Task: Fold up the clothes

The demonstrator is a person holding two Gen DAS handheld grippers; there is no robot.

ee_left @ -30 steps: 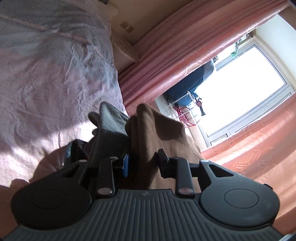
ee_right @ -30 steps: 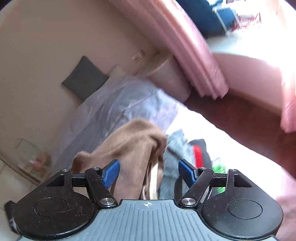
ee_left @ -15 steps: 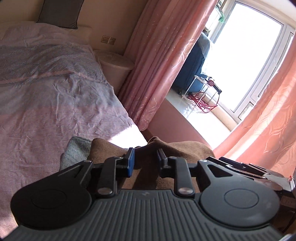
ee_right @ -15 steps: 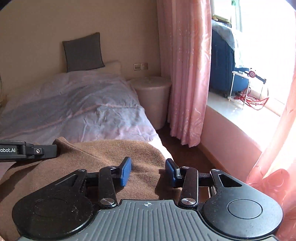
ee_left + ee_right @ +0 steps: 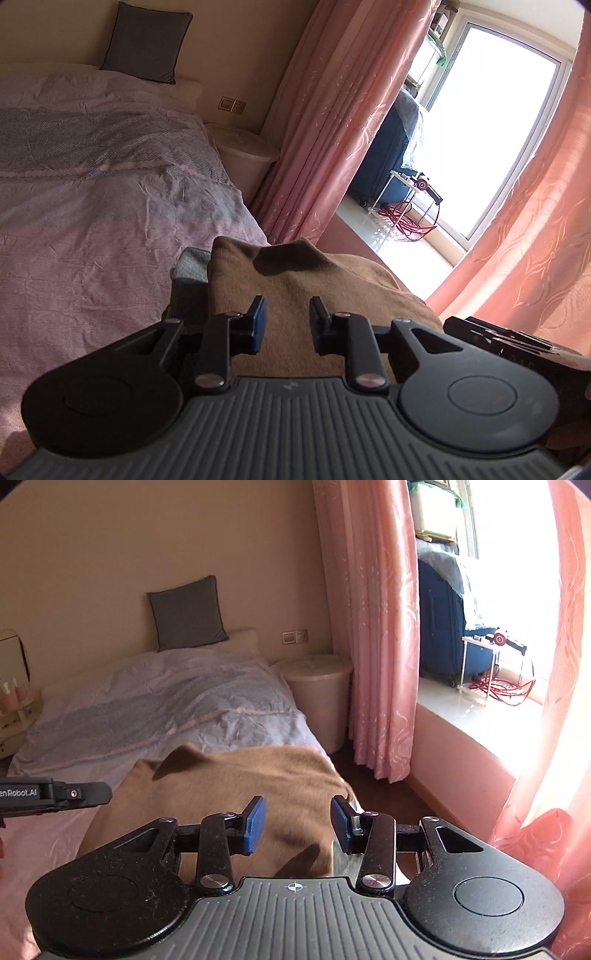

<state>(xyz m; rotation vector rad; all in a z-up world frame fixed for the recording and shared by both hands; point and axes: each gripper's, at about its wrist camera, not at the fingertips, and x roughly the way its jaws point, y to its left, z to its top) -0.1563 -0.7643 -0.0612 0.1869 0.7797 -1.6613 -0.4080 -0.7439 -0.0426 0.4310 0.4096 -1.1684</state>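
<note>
A: Left gripper (image 5: 286, 319) state?
B: Jaws apart, nothing between the pads (image 5: 259, 325). Sits low over the brown cloth (image 5: 295, 280), pointing along it.
A: Right gripper (image 5: 298, 821)?
B: Jaws apart too, wider gap, blue pads (image 5: 255, 825) bare. Also low over the cloth, near its right edge.
A: See each other?
B: Yes. In the right view the left gripper's side pokes in at the cloth's left; in the left view the right one's body shows at the cloth's right.
</note>
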